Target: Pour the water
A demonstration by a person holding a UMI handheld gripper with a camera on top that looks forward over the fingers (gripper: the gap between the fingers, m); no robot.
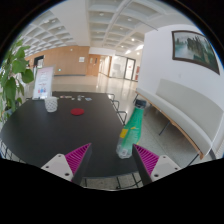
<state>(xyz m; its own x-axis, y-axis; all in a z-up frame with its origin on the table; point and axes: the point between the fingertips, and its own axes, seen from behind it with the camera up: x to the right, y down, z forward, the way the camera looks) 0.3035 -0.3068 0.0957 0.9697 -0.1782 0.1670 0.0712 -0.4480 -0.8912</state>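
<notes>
A green plastic bottle (131,128) stands on the dark round table (60,135), near its front right edge. It is between my fingers, close to the right pad (146,159) and well clear of the left pad (78,157). My gripper (112,150) is open, with gaps on both sides of the bottle. A pale cup (50,102) stands at the far left side of the table, well beyond the fingers.
A small red object (77,111) lies near the table's middle. A leafy plant (12,75) stands to the left. A white bench (185,105) runs along the right wall under a framed picture (193,47). Open hall floor lies beyond the table.
</notes>
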